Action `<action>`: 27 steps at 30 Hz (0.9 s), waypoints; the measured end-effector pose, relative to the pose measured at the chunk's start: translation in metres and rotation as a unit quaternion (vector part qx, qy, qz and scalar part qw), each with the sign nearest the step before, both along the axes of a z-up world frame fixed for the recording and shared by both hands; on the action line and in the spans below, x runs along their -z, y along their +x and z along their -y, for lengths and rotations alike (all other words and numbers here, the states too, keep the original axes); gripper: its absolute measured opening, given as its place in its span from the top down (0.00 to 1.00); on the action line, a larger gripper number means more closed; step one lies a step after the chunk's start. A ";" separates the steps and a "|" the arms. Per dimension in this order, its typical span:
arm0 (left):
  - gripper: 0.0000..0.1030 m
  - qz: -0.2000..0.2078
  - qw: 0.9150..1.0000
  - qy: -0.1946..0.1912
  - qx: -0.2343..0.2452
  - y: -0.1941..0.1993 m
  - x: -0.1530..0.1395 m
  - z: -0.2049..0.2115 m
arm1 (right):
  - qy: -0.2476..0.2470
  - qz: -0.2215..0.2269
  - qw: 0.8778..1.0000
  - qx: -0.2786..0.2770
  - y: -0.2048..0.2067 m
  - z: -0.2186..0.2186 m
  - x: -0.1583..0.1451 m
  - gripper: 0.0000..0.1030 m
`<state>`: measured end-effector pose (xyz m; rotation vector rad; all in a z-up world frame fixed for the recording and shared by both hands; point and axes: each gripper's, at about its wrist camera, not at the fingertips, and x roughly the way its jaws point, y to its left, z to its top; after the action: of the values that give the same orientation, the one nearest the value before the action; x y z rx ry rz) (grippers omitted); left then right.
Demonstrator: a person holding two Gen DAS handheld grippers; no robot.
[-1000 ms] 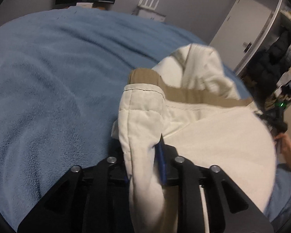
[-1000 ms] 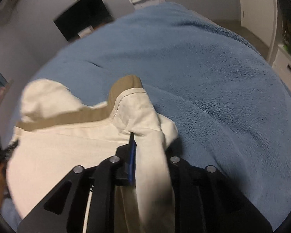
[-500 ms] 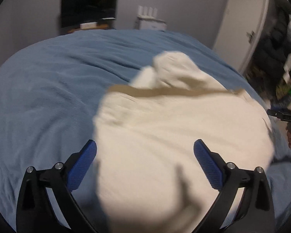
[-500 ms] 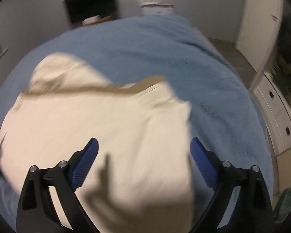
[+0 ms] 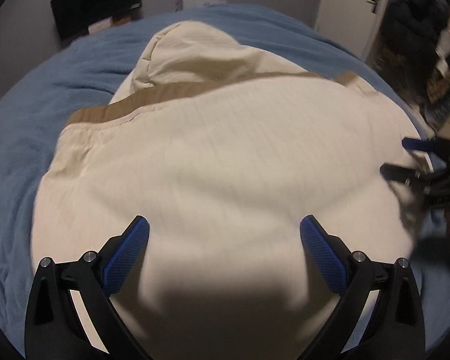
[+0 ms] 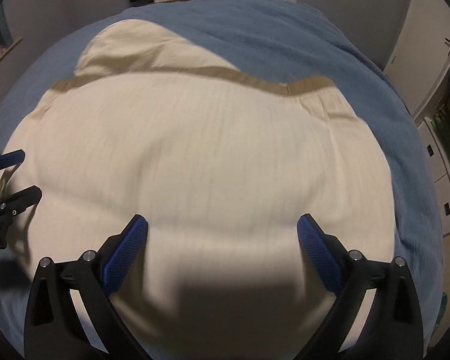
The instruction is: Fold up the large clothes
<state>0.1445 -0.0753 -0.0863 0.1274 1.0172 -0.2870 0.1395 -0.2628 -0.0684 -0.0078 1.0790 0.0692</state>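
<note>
Left wrist view shows my left gripper (image 5: 223, 250) with fingers spread wide, holding nothing, above the near part of the cream garment (image 5: 225, 162). The garment lies flat on the blue bed (image 5: 24, 126), its tan band (image 5: 153, 97) across the far side and a folded flap beyond that. My right gripper (image 6: 222, 250) is likewise apart and empty over the garment's near part. I judge one fold is laid down, and both grippers hang free so I can pick new edges.
</note>
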 end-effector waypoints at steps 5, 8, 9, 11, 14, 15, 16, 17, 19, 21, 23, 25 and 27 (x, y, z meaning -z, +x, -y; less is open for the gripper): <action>0.05 -0.012 0.999 0.006 -0.040 0.066 0.007 0.005 | 0.012 -0.002 1.000 0.027 0.046 0.002 0.006 0.07; 0.05 -0.013 0.998 0.022 -0.058 0.089 0.011 0.008 | 0.009 -0.001 0.999 0.035 0.061 0.003 0.010 0.07; 0.05 -0.015 0.998 0.027 -0.063 0.096 0.014 0.009 | 0.003 0.002 0.999 0.034 0.064 0.002 0.012 0.07; 0.05 -0.023 0.996 0.028 -0.076 0.106 0.022 0.008 | -0.006 0.005 1.000 0.030 0.069 -0.001 0.016 0.07; 0.05 -0.024 0.996 0.032 -0.082 0.110 0.034 0.009 | -0.005 0.010 0.999 0.033 0.074 -0.001 0.028 0.06; 0.05 -0.022 0.996 0.032 -0.085 0.109 0.036 0.009 | -0.006 0.013 0.999 0.033 0.074 -0.002 0.030 0.06; 0.05 -0.020 0.996 0.032 -0.085 0.107 0.036 0.009 | -0.006 0.015 0.999 0.033 0.076 -0.002 0.032 0.06; 0.05 -0.017 0.996 0.035 -0.085 0.104 0.035 0.009 | -0.008 0.018 0.999 0.034 0.075 -0.002 0.032 0.06; 0.05 -0.013 0.996 0.033 -0.084 0.099 0.029 0.008 | -0.003 0.023 0.999 0.035 0.071 -0.001 0.032 0.06; 0.06 -0.013 0.996 0.031 -0.088 0.088 0.021 0.005 | 0.010 0.034 0.999 0.040 0.061 0.002 0.026 0.06; 0.06 -0.008 0.996 0.029 -0.088 0.064 0.005 0.001 | 0.035 0.038 0.997 0.055 0.044 0.014 0.014 0.06; 0.06 0.002 0.997 0.028 -0.076 0.032 -0.007 -0.002 | 0.059 0.041 0.996 0.061 0.015 0.020 -0.002 0.06; 0.06 -0.002 0.998 0.033 -0.060 -0.006 -0.011 -0.005 | 0.049 0.041 0.997 0.041 -0.010 0.019 -0.012 0.06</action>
<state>0.1386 -0.0705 -0.0749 0.1248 1.0351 -0.1434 0.1298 -0.2816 -0.0559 0.1208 0.9916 0.0475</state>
